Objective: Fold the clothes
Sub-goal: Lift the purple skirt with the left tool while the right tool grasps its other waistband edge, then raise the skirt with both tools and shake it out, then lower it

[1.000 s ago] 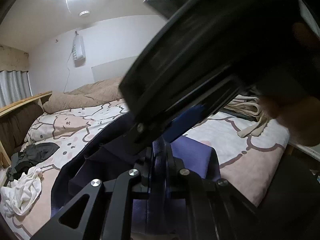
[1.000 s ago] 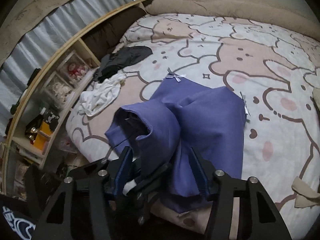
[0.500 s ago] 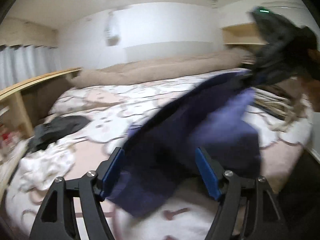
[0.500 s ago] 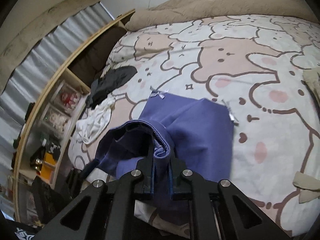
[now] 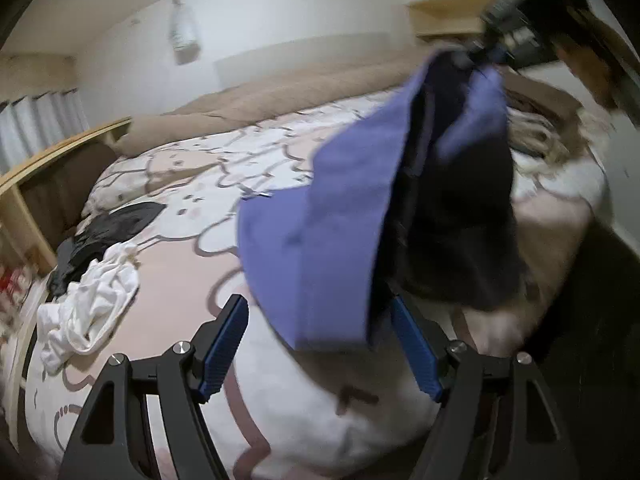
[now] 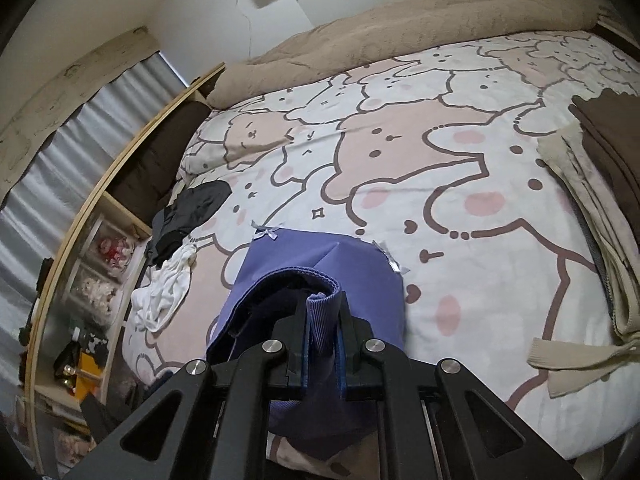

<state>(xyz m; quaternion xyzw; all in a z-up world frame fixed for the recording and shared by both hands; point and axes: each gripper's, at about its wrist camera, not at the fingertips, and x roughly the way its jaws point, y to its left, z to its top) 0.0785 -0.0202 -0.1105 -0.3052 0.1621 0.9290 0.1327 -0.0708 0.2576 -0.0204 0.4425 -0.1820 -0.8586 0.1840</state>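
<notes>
A purple garment [image 6: 320, 268] hangs over the bed [image 6: 460, 184]. My right gripper [image 6: 323, 320] is shut on its ribbed hem and holds it lifted, with the lower part lying on the bear-print cover. In the left wrist view the purple garment [image 5: 340, 216] hangs from the right gripper [image 5: 484, 60] at the upper right, its dark inside showing. My left gripper [image 5: 320, 344] is open and empty, low in front of the hanging cloth, with blue pads [image 5: 224, 344] wide apart.
A white garment [image 6: 164, 296] and a black garment [image 6: 192, 208] lie at the bed's left edge. Folded beige and brown clothes [image 6: 592, 208] are stacked at the right. A tan duvet [image 6: 400, 36] lies at the back. A wooden shelf [image 6: 92, 248] runs along the left.
My left gripper let go of the purple garment and opened, then drew back. My right gripper shut on the hem and lifted it up and to the right.
</notes>
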